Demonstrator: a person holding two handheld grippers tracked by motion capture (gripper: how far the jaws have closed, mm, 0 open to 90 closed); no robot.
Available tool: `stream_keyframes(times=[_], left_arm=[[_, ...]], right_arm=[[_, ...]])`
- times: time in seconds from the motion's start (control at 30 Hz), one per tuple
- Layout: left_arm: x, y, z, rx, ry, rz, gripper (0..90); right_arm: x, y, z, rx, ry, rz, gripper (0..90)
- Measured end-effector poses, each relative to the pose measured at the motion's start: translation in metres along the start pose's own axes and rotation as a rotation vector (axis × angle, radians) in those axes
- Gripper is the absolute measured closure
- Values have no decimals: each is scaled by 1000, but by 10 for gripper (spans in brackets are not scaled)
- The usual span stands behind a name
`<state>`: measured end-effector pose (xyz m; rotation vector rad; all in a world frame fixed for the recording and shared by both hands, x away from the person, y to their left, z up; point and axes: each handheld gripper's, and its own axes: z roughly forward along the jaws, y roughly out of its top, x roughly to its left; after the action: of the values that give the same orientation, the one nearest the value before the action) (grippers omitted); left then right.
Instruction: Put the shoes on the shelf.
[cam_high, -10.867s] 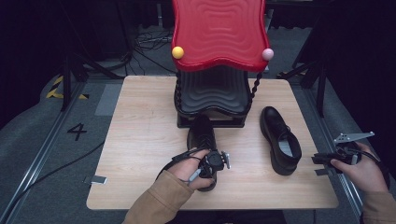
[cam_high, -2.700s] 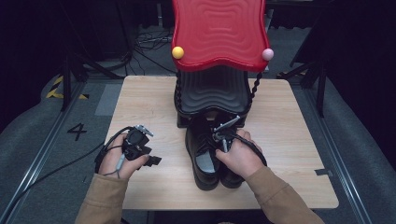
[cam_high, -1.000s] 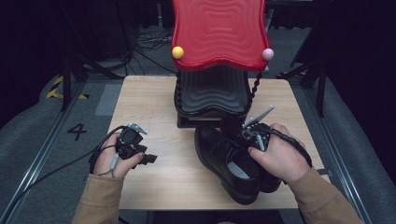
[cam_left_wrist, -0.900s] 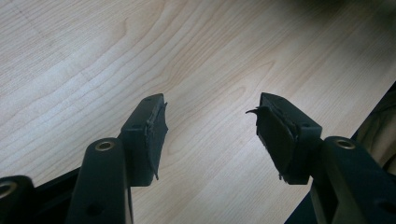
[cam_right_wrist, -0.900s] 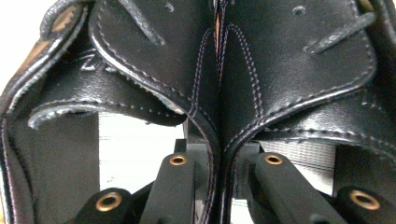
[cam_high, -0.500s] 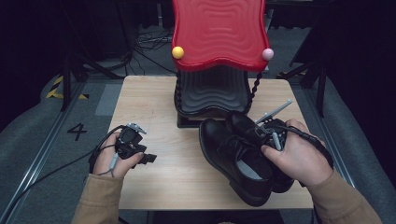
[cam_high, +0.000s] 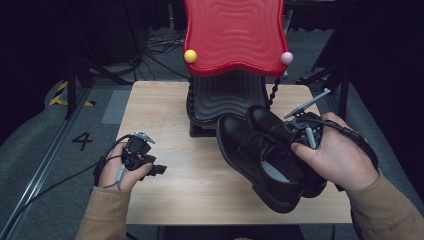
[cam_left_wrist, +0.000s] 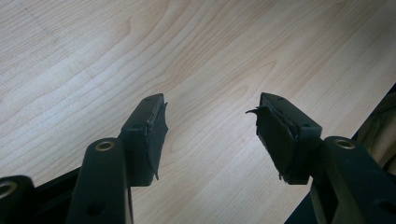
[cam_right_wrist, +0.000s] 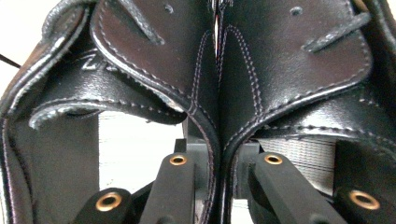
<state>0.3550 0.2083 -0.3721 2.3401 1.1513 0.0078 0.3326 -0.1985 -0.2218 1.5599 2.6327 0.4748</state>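
Black leather, two lace-up dress shoes (cam_high: 270, 155) pinched together by their inner collars, that's what the right gripper (cam_high: 300, 131) has clamped at the right of the high view. In the right gripper view both jaws are closed onto the two touching walls, one jaw inside each shoe, with the stitched black leather tongues (cam_right_wrist: 289, 51) filling the upper part of the frame. The pair looks tilted, toes pointing up toward the black ribbed rack shelf (cam_high: 227, 95) under the wavy red plastic top (cam_high: 232, 35), heels down near the lower right of the light wooden table (cam_high: 195, 175). I can't tell for sure whether the soles are resting on the wood or lifted a bit

My read: this is the carry step, both shoes being moved as one bundle, probably onto that rack. Next move needs a steady squeeze and the toes lined up with the shelf opening, since a slack grip would let one shoe slip

Right hand (cam_high: 340, 160) is wrapped over the handle, forearm coming in from the lower right corner. Left gripper (cam_high: 137, 156) sits idle at lower left, jaws spread apart with nothing between them, just bare wood below in the left gripper view, with the left hand (cam_high: 117, 172) low over the table
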Motion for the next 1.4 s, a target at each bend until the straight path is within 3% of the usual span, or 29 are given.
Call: stream_keyframes(times=[0.33, 0.6, 0.8, 0.97, 1.03, 1.2, 1.4], left_arm=[[9, 6, 1, 1, 13, -3, 429], [11, 2, -4, -12, 16, -13, 429], [12, -3, -7, -19, 24, -26, 429], [13, -8, -9, -20, 25, -36, 429], [14, -11, -9, -22, 26, -43, 429], [16, -13, -10, -23, 22, -50, 429], [16, -12, -10, -24, 18, -52, 429]], right_arm=[[6, 12, -39, -49, 3, -4, 822], [14, 29, -70, -79, 15, -10, 823], [19, 43, -93, -76, 33, -13, 822], [24, 47, -102, -59, 17, -22, 823], [29, 48, -111, -71, 10, -28, 823], [32, 51, -130, -72, 47, -35, 825], [40, 57, -147, -96, 43, -43, 826]])
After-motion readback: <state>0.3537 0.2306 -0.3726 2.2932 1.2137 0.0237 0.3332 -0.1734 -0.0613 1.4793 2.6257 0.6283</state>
